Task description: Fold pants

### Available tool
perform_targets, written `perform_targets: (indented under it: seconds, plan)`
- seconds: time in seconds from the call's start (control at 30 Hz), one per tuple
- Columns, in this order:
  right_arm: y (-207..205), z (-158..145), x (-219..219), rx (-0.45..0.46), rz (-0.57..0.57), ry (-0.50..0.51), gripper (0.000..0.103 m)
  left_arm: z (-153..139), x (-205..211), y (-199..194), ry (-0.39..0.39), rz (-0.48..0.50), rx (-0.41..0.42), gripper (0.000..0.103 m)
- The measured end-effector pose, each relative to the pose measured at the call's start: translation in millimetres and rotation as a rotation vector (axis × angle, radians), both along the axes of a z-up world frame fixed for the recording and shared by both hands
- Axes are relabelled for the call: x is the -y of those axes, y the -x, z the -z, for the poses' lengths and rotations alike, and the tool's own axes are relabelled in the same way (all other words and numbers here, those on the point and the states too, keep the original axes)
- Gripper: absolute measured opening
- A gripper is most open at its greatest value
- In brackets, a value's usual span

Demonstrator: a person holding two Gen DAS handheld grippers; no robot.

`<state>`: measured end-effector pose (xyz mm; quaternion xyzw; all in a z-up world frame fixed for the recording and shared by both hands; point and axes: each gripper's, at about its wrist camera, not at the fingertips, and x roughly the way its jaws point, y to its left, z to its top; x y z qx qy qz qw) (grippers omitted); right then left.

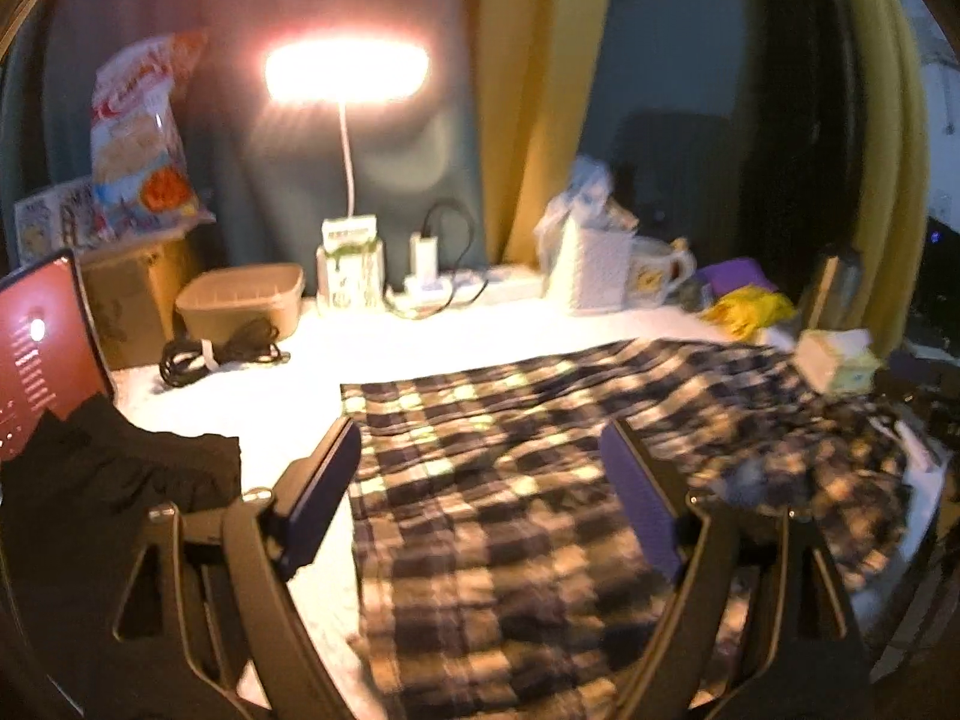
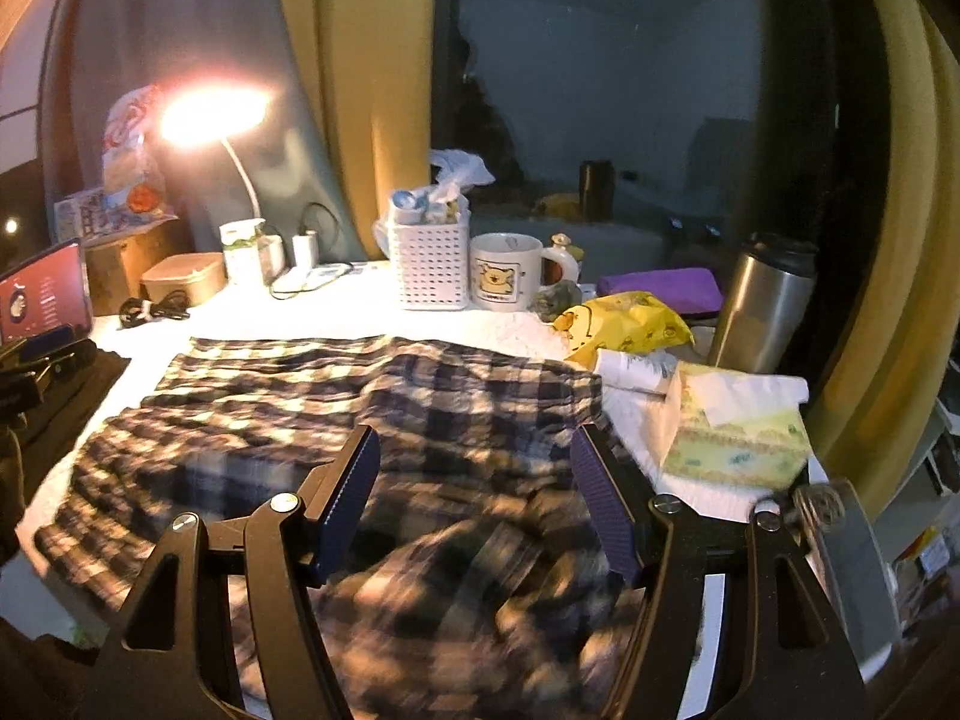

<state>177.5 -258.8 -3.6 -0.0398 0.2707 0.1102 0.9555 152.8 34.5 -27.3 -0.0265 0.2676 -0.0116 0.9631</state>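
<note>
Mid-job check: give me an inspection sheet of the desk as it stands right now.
Surface: white desk top, brightly lit by the desk lamp.
Job's things: plaid pants spread out, near end rumpled; black garment at left.
Clutter: white basket, mug, steel tumbler, tissue box, yellow bag, beige tub, snack bag.
Grippers: left gripper and right gripper both open over the pants, holding nothing.
Cables: black coil; charger lead.
Surroundings: yellow curtains, dark window, lit screen.
</note>
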Motion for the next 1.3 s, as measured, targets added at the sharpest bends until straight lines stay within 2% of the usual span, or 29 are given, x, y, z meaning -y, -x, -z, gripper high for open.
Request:
perform_targets:
  seconds: [0.13,0.3,0.5,0.63,0.87,0.9,0.97,1.03,1.07,1.1,1.17,1.2,1.3]
  plan:
    - [-43,5,18,-0.037,-0.015,0.012,0.07,15,-17,-47,-0.021,-0.044,-0.093,0.083]
    - [-101,11,35,-0.083,-0.07,0.041,0.069,40,-45,-103,0.005,-0.116,-0.228,0.083]
    - [-168,30,44,-0.205,-0.127,0.028,0.069,71,-57,-152,-0.012,-0.103,-0.357,0.083]
    - [-194,52,39,-0.287,-0.125,0.04,0.069,94,-61,-171,0.037,-0.062,-0.424,0.083]
    - [-204,76,46,-0.37,-0.052,0.056,0.069,105,-53,-175,-0.029,0.005,-0.404,0.082]
    - [-205,80,45,-0.38,-0.046,0.057,0.069,106,-51,-176,-0.035,0.01,-0.4,0.079]
    - [-203,85,42,-0.367,-0.036,0.078,0.068,101,-45,-177,-0.044,0.045,-0.386,0.058]
    - [-203,90,36,-0.378,-0.038,0.06,0.046,100,-40,-176,-0.049,0.076,-0.375,0.033]
    - [-202,90,33,-0.354,-0.018,0.07,0.037,99,-39,-176,-0.047,0.099,-0.37,0.025]
    - [-202,88,31,-0.345,0.009,0.094,0.021,98,-40,-176,-0.039,0.116,-0.367,0.013]
    - [-197,82,28,-0.326,0.01,0.096,0.016,97,-43,-177,-0.006,0.146,-0.36,0.008]
    - [-195,78,24,-0.311,0.013,0.116,0.006,96,-46,-178,0.011,0.151,-0.353,0.007]
    - [-188,63,6,-0.268,0.022,0.182,0.006,80,-64,-176,0.06,0.143,-0.305,0.007]
